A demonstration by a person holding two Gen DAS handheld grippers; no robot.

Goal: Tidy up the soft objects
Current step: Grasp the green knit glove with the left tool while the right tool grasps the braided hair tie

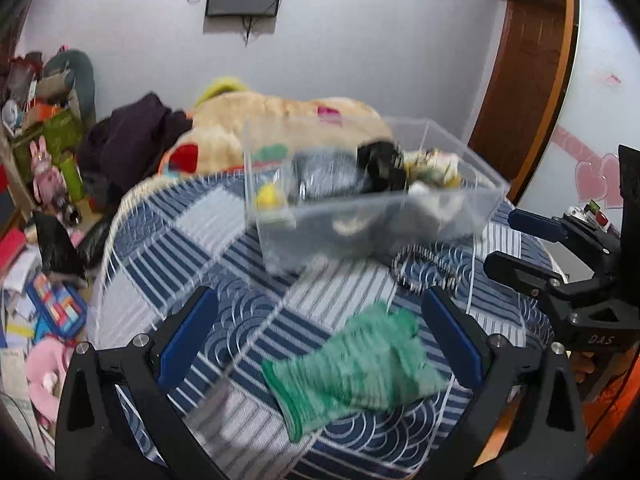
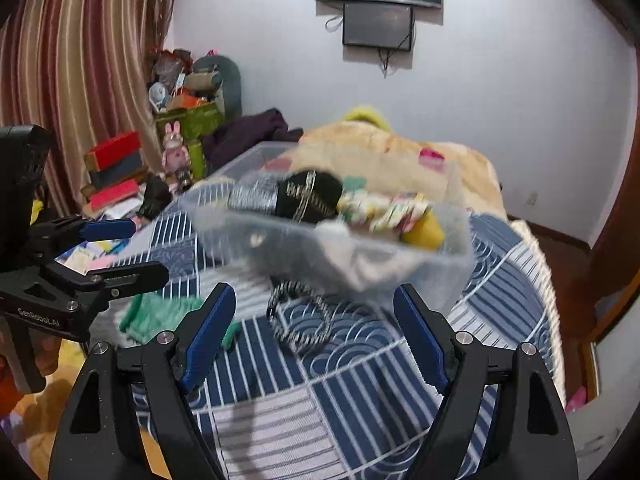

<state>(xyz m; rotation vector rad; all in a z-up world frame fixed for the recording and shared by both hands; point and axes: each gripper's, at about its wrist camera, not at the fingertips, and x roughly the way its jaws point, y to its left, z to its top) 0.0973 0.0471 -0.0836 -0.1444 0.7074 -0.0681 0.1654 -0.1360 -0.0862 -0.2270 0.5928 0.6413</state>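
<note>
We're hovering both grippers, left gripper (image 1: 320,344) and right gripper (image 2: 316,340), fingers spread, empty; the green glove (image 1: 356,368) is risking bunching and slipping free.

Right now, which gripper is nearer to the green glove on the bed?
Left. The left gripper is open with the green glove lying between its fingers. The right gripper is open further right, in front of the striped hair band, with the glove off to its left.
</note>
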